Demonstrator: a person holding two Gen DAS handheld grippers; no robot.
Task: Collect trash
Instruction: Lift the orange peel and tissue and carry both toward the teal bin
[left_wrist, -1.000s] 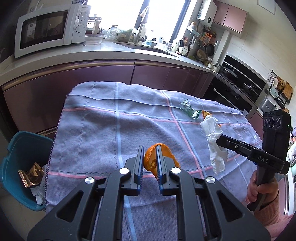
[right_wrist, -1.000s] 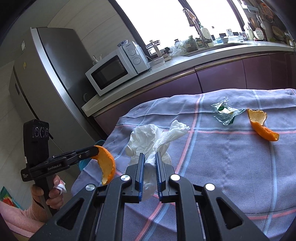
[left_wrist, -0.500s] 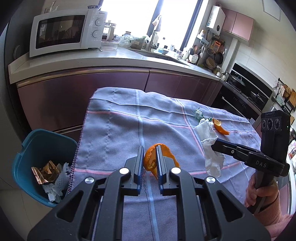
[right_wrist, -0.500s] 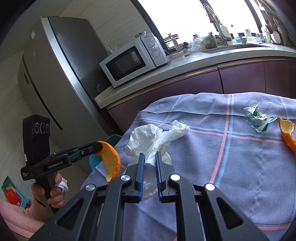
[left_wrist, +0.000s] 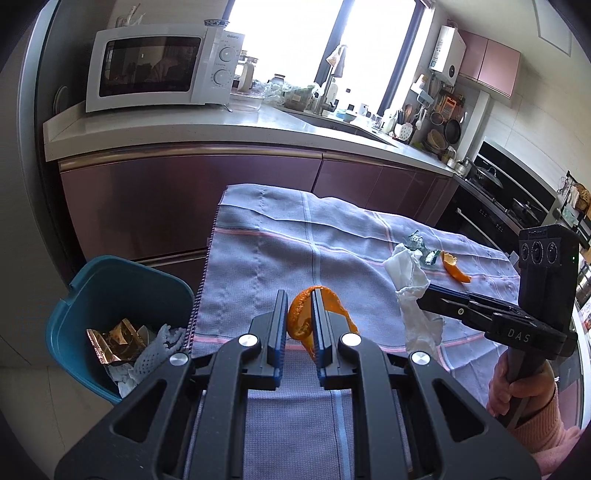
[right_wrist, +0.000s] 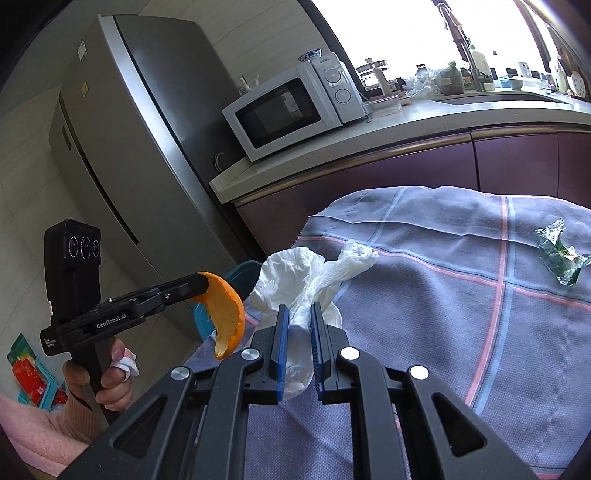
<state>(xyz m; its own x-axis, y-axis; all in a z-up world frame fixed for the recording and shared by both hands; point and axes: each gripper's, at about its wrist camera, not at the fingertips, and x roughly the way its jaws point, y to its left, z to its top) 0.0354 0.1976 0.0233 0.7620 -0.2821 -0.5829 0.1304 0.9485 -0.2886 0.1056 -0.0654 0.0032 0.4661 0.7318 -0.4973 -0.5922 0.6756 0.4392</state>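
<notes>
Now your left gripper (left_wrist: 299, 314) has its jaws clamped on an orange peel (left_wrist: 301, 317), your right gripper (right_wrist: 297, 325) pinching the crumpled tissue (right_wrist: 295, 273) above the desk (left_wrist: 266, 251).

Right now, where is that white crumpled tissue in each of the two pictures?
Left wrist view: the white crumpled tissue hangs at right of centre, pinched by the right gripper above the checked cloth.
Right wrist view: it sits at bottom centre, bunched between the near fingers.
Shared landmark: the white microwave on the counter.

left hand-held gripper (left_wrist: 299, 314): clamped, tilted down | right hand-held gripper (right_wrist: 297, 325): clamped, tilted down
</notes>
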